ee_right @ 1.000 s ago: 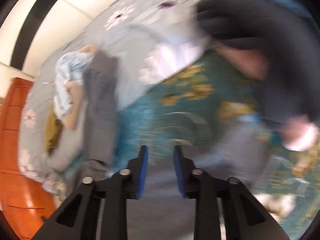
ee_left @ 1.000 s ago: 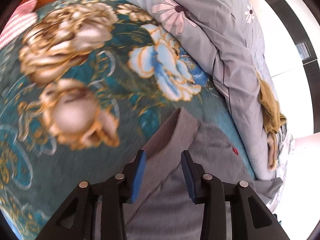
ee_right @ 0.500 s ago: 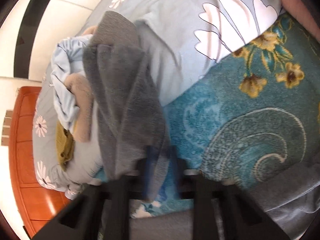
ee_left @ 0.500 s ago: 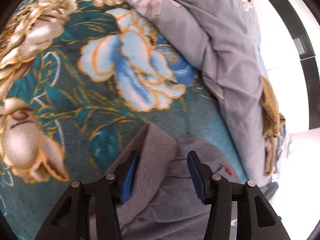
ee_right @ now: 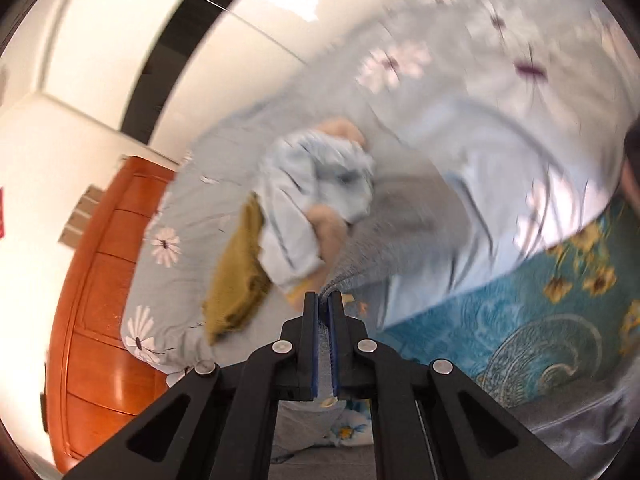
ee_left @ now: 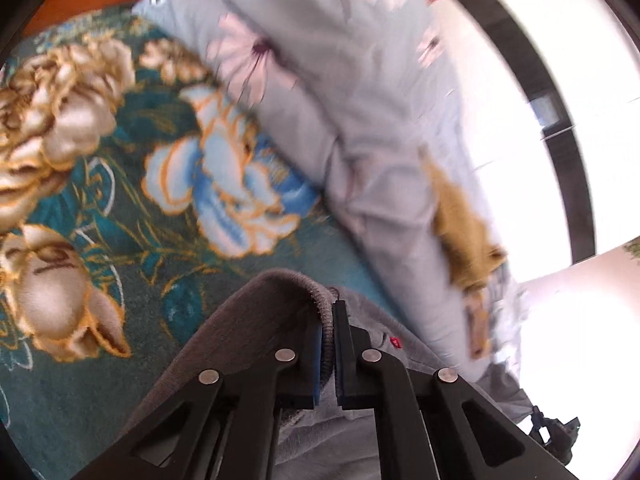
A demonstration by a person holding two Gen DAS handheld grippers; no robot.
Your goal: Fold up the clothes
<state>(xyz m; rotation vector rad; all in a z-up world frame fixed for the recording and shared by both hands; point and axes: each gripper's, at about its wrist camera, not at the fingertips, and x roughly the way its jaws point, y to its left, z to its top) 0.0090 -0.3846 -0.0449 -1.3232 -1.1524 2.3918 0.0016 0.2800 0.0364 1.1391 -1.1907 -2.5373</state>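
Both the left claw [ee_left: 329,344] and right claw [ee_right: 324,334] pinch ribbed edges of the grey sweater [ee_left: 260,320] over the floral blanket [ee_left: 120,200], and an uneven pull could slip the knit free toward the pile of clothes [ee_right: 304,200] behind.

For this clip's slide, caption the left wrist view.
Left gripper shut on the ribbed edge of a grey garment, above a teal floral blanket beside a grey duvet.

The right wrist view is motion-blurred: the heap of clothes [ee_right: 316,200] on the quilt [ee_right: 480,92] smears together. The grey garment [ee_left: 256,328] runs off the near edge behind the fingers [ee_left: 316,360].
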